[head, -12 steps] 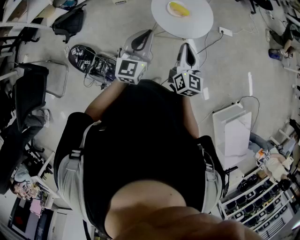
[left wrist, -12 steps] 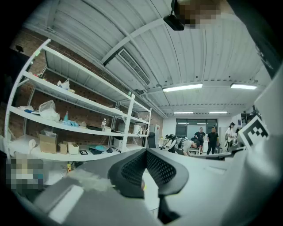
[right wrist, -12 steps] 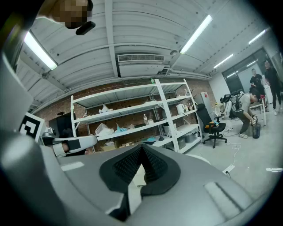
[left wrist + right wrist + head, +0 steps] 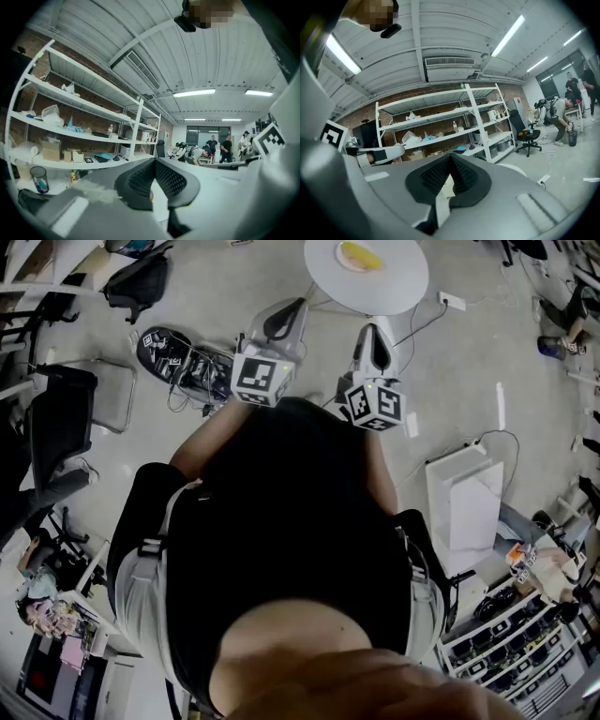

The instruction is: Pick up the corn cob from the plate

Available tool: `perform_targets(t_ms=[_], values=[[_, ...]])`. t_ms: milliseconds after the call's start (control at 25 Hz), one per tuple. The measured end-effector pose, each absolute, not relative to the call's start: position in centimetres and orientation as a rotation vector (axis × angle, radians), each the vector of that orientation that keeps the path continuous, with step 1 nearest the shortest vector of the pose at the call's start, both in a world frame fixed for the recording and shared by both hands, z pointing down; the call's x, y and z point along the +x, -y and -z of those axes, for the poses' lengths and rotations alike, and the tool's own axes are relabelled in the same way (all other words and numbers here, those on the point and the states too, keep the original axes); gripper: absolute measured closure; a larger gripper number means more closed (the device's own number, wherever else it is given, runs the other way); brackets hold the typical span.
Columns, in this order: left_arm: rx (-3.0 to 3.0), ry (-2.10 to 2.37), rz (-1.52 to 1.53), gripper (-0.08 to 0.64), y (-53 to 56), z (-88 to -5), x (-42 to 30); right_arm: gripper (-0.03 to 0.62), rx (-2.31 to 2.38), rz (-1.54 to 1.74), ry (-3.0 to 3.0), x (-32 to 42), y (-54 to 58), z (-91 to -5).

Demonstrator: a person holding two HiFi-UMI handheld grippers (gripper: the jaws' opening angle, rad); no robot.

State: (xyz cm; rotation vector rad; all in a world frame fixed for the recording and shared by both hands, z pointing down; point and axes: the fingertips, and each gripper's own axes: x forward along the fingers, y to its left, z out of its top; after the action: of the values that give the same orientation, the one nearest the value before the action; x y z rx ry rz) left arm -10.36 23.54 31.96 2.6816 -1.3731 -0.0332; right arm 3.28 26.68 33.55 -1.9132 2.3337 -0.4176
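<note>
Stillness since half a second ago: left tongs and right tongs are level before the person's chest, each closed together and empty. They are well short of the round white counter, so the pick-up looks unstarted. Corn cob lies on the plate there. In the head view its long axis runs left to right, dipping slightly rightward; which end is the tip cannot be told.

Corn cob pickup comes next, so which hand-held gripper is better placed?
Right, probably: the right hand-held gripper points almost straight at the corn cob; the left hand-held gripper stands farther off to the side.
</note>
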Motion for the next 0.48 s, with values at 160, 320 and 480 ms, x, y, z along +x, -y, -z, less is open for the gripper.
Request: perform_targets(t_ms=[160, 320, 480], values=[[2.676, 1.374, 0.037, 0.554, -23.3, -31.8, -10.8, 0.584, -1.913, 0.432, -2.319, 3.0, -26.4, -33.4], [2.677, 1.371, 0.040, 0.554, -23.2, -32.0, -11.6, 0.584, -1.915, 0.434, -2.309, 2.3, -26.3, -33.6], [2.684, 1.357, 0.056, 0.554, -22.9, -31.9, -12.1, 0.584, -1.927, 0.415, -2.302, 1.8, -25.9, -33.4]])
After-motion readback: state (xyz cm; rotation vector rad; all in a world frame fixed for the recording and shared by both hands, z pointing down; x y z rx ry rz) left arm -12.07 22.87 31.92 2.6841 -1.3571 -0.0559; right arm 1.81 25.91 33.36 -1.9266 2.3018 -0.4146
